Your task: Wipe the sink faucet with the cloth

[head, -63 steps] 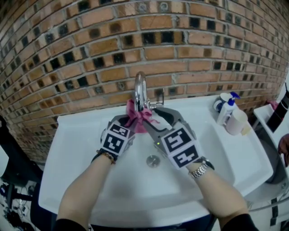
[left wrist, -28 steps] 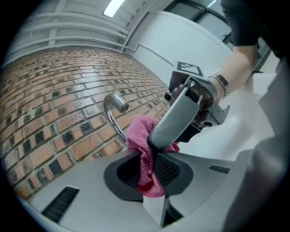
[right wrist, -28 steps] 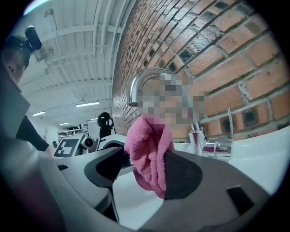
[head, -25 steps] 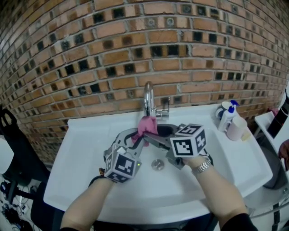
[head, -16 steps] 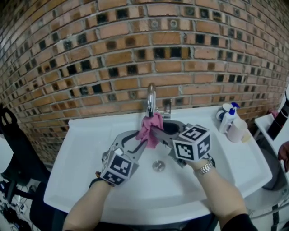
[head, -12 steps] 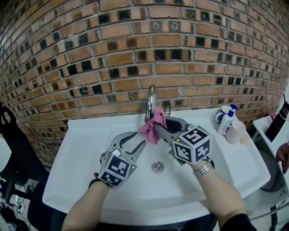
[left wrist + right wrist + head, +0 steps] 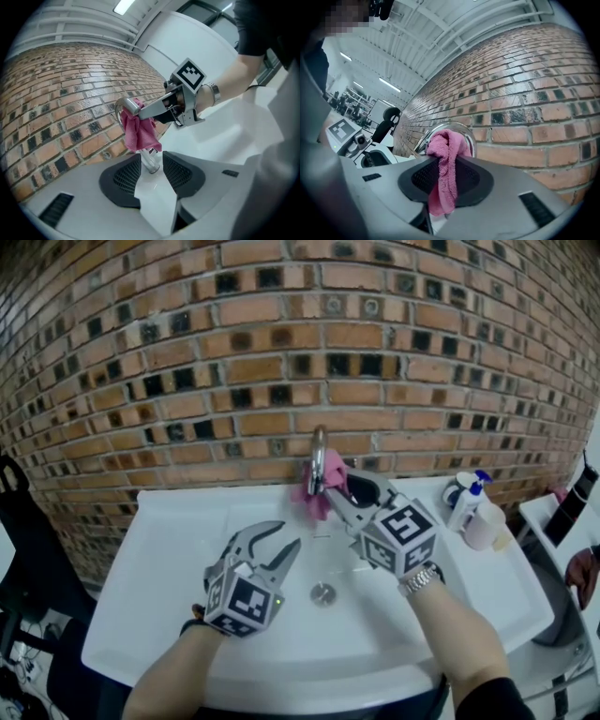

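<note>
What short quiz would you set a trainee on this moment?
1. Which gripper holds the cloth? A) left B) right C) both
2. True or false: the left gripper grips the faucet.
3. Fill in: the wall behind the sink is ___.
Key: 1 B, the right gripper, jaws closing on the cloth. 2 false, it hangs over the sink short of the faucet, wide jaws closing, nothing between them. 3 brick.
</note>
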`<state>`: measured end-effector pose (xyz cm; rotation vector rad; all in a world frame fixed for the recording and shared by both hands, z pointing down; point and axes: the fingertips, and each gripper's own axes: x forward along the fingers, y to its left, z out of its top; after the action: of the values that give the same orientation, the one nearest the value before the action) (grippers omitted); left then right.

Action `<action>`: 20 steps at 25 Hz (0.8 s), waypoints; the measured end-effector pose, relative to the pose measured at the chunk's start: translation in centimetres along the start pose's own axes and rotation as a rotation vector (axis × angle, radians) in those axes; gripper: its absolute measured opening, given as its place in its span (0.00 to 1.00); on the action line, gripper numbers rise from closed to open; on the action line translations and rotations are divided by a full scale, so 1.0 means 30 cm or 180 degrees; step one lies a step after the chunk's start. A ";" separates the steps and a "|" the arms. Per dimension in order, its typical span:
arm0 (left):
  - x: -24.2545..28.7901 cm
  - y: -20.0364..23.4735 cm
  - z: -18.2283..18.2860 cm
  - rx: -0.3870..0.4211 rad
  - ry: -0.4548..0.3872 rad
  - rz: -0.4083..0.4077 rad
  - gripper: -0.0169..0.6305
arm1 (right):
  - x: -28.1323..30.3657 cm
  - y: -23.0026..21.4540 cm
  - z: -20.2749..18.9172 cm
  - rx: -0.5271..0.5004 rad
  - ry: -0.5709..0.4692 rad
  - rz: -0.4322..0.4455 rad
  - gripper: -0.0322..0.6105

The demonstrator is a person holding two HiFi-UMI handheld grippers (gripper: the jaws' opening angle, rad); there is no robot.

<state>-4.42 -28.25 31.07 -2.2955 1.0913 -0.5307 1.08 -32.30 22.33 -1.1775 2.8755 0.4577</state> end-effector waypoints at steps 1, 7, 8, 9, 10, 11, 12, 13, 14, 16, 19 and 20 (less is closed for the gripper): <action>-0.002 0.001 0.004 -0.0003 -0.0013 0.0008 0.26 | 0.005 -0.004 0.009 -0.0015 -0.0010 -0.0012 0.18; -0.012 0.016 0.019 -0.0050 -0.0083 0.0049 0.26 | 0.029 -0.021 0.039 -0.0118 -0.0051 -0.0089 0.18; -0.014 0.020 0.018 -0.0063 -0.0090 0.0057 0.26 | 0.032 -0.023 0.042 -0.0122 -0.0048 -0.0104 0.18; -0.015 0.024 0.017 -0.0077 -0.0095 0.0064 0.26 | 0.036 -0.027 0.046 -0.0128 -0.0047 -0.0122 0.18; -0.017 0.028 0.016 -0.0091 -0.0097 0.0071 0.26 | 0.041 -0.031 0.049 -0.0136 -0.0053 -0.0146 0.18; -0.018 0.033 0.014 -0.0105 -0.0098 0.0077 0.26 | 0.047 -0.037 0.052 -0.0145 -0.0065 -0.0171 0.18; -0.020 0.037 0.013 -0.0119 -0.0100 0.0081 0.26 | 0.053 -0.044 0.053 -0.0152 -0.0074 -0.0195 0.18; -0.021 0.041 0.012 -0.0131 -0.0102 0.0085 0.26 | 0.059 -0.050 0.054 -0.0154 -0.0076 -0.0219 0.18; -0.022 0.045 0.011 -0.0141 -0.0104 0.0090 0.26 | 0.065 -0.055 0.056 -0.0153 -0.0074 -0.0246 0.18; -0.023 0.053 0.011 -0.0152 -0.0112 0.0104 0.26 | 0.080 -0.067 0.059 -0.0148 -0.0058 -0.0313 0.18; -0.027 0.064 0.014 -0.0202 -0.0131 0.0142 0.26 | 0.105 -0.088 0.059 -0.0177 -0.0006 -0.0424 0.18; -0.029 0.067 0.016 -0.0232 -0.0138 0.0157 0.26 | 0.115 -0.096 0.057 -0.0177 0.0011 -0.0455 0.18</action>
<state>-5.85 -28.48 29.35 -2.3247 1.1608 -0.4263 0.39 -36.15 19.55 -1.3815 2.7732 0.5345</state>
